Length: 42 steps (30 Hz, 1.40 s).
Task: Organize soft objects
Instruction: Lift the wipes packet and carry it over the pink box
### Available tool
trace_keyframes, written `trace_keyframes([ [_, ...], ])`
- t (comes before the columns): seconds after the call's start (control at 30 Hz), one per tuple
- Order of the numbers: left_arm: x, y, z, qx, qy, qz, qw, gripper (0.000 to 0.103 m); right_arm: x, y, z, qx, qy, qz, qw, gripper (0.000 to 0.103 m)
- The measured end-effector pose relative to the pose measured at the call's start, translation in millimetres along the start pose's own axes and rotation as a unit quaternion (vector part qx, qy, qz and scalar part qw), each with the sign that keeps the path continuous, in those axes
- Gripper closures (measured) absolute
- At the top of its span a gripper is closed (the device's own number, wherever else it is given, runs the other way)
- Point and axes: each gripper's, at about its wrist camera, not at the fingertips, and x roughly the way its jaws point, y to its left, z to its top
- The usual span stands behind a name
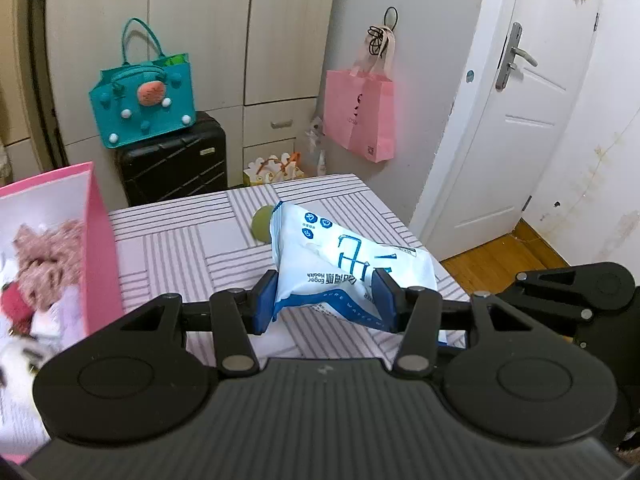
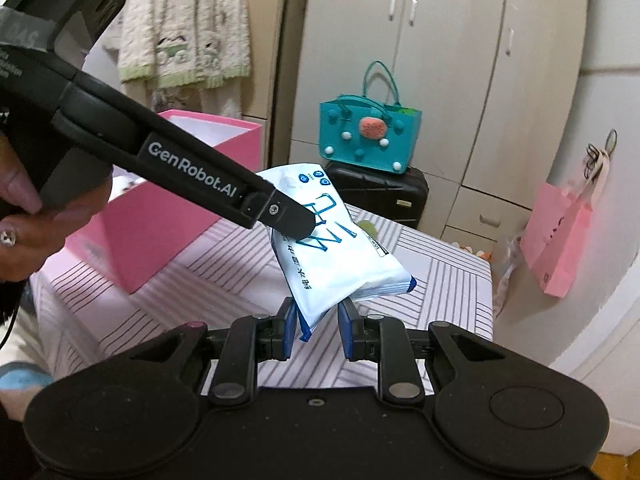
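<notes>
A white and blue pack of wet wipes [image 1: 340, 252] hangs tilted above the striped table [image 1: 180, 248]. My left gripper [image 1: 326, 300] is shut on it, with a blue pad pressing each side of its near end. In the right wrist view the same pack [image 2: 340, 256] slopes down to my right gripper [image 2: 318, 326], which is shut on its lower corner. The left gripper [image 2: 280, 216] reaches in from the left, its finger lying across the pack's upper part. A green ball [image 1: 262, 220] lies on the table behind the pack.
An open pink box [image 1: 98, 240] with plush toys inside stands at the table's left. Beyond the table are a black suitcase [image 1: 172, 168] with a teal bag [image 1: 144, 108] on top, a hanging pink bag [image 1: 360, 116] and a white door [image 1: 520, 120]. A hand [image 2: 24, 224] holds the left gripper.
</notes>
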Motion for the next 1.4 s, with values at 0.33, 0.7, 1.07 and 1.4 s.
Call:
trace_keyframes([
  [0.33,-58.2,12.0,-37.9,-0.042,-0.012,0.011,0.999,0.054,-34.1,50.1,-2.6,-0.056,-0.003,0.033,0.998,0.077],
  [0.7,-125.3,43.7,-65.0,-0.083,-0.052,0.051,0.9939,0.054,-56.5,100.1,8.5,-0.108,-0.047,0.08,0.99,0.077],
  [1.07,-159.2,98.6,-51.4,-0.084,-0.098,0.107,0.9858,0.054,-28.1,138.0,60.6,-0.131,-0.089,0.103,0.982,0.077],
  [1.4,-134.2,173.5,-13.1,-0.062,-0.08,0.143,0.9845,0.054,37.3,154.6,108.0,-0.109,-0.098,0.148,0.978,0.076],
])
